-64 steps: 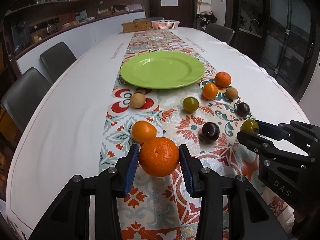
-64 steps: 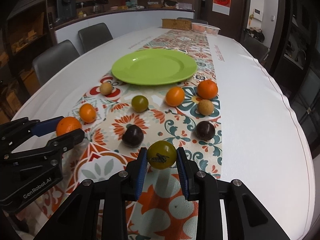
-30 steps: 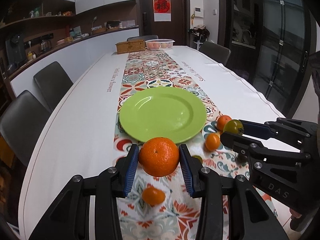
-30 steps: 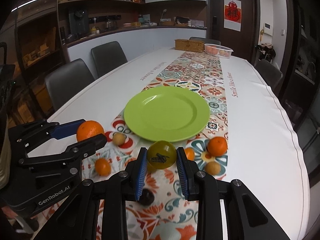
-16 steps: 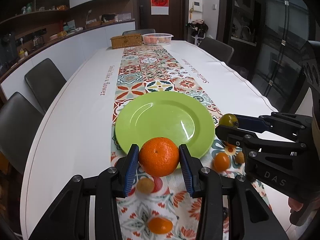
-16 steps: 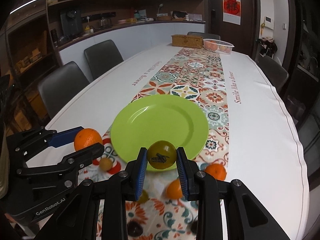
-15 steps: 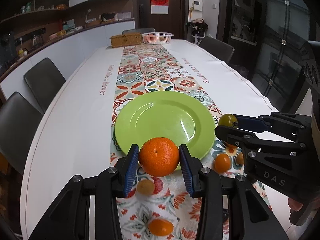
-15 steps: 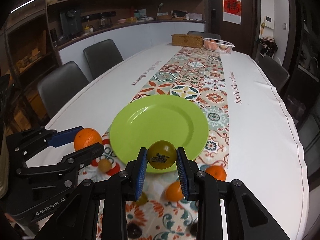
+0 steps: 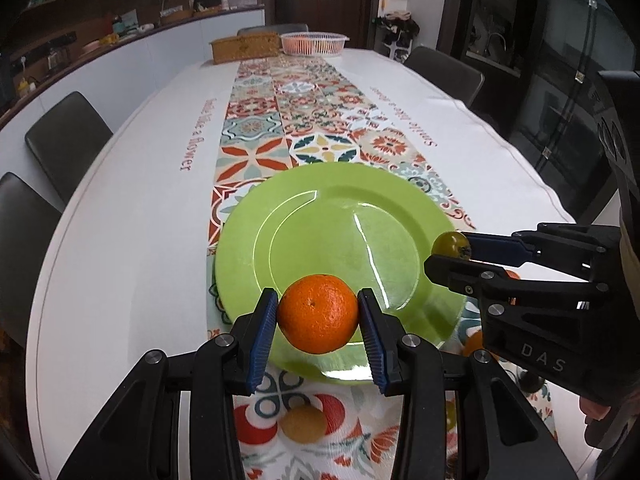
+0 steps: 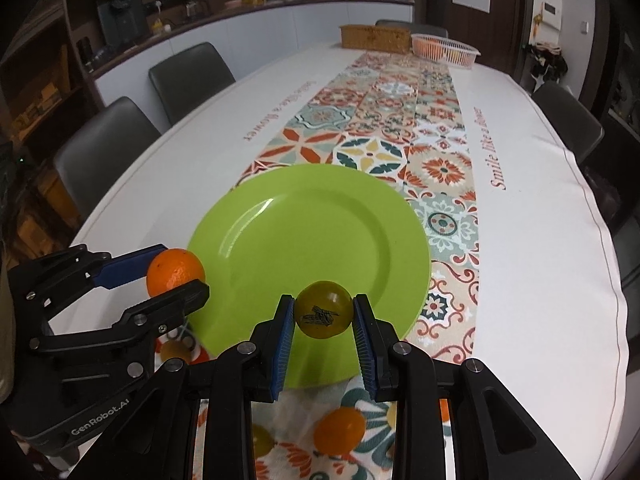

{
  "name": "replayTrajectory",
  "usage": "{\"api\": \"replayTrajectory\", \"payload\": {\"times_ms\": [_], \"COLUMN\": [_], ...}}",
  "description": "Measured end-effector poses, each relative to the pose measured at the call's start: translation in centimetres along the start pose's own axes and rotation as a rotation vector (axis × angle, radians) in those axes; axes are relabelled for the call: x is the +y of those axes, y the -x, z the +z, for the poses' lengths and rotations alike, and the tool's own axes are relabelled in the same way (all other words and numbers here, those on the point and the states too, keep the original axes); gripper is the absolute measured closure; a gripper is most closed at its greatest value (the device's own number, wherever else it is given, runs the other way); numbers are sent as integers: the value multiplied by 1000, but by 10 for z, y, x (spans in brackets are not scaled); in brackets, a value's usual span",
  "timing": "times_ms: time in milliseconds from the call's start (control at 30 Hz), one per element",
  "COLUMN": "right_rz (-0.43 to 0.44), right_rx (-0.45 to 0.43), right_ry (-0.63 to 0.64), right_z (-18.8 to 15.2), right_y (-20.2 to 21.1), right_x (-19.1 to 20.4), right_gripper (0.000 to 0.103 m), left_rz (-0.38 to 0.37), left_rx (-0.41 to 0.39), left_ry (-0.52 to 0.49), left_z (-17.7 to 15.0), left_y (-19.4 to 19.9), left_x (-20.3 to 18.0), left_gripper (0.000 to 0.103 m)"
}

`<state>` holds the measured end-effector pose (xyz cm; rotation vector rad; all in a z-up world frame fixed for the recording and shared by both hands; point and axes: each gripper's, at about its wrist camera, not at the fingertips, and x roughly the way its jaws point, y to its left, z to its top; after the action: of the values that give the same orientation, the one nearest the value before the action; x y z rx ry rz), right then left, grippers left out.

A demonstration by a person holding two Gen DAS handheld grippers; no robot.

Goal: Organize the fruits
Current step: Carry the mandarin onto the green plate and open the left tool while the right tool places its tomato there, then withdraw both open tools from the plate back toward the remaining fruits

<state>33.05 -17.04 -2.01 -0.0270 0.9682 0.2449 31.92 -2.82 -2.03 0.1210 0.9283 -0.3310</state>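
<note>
My left gripper (image 9: 318, 316) is shut on a large orange (image 9: 318, 313), held over the near rim of the green plate (image 9: 320, 240). My right gripper (image 10: 323, 316) is shut on a small olive-green round fruit (image 10: 323, 314), also over the plate's (image 10: 304, 240) near rim. Each gripper shows in the other's view: the right one (image 9: 450, 250) with its green fruit (image 9: 452, 243) at the plate's right edge, the left one (image 10: 176, 276) with the orange (image 10: 175, 272) at the plate's left edge. The plate holds nothing.
Loose fruits lie on the patterned runner nearer than the plate: a tan one (image 9: 302, 424), an orange one (image 10: 339, 429), a green one (image 10: 262, 440). A wicker box (image 9: 245, 46) and a white basket (image 9: 313, 43) stand at the far end. Dark chairs (image 10: 190, 76) line the table.
Both grippers have moved forward along the table with their fruits; the plate has come closer, and both fruits have gone from its near side to above its near rim. Both grips are unchanged.
</note>
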Motion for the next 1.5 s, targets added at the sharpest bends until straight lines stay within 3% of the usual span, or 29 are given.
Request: {"api": "replayTrajectory", "payload": {"times_ms": [300,500,1067,1167,1300,1500], "right_rz": [0,-5,-7,-5,-1,-16], "right_rx": [88,85,-72,-109,-156,-219], "right_ry": [-28,-30,-23,-21,-23,-16], "right_z": [7,4,-19,-27,-38,-58], "right_y": [-33,-36,40,59,81,107], "right_x": [-7,-9,-1,3,10,23], "right_gripper": [73,72,66,66,53,42], "left_rz": [-14,2,73,81,85,92], "left_rx": [70,34,-79,-107,-143,-196], "left_ry": [20,5,-22,-18,-15,-8], "left_z": [4,9,-12,-19,-31,-54], "left_y": [-30,-21,52,69,91,120], "left_x": [9,6,-7,-10,-12,-16], "left_gripper": [62,57,54,49,44,34]}}
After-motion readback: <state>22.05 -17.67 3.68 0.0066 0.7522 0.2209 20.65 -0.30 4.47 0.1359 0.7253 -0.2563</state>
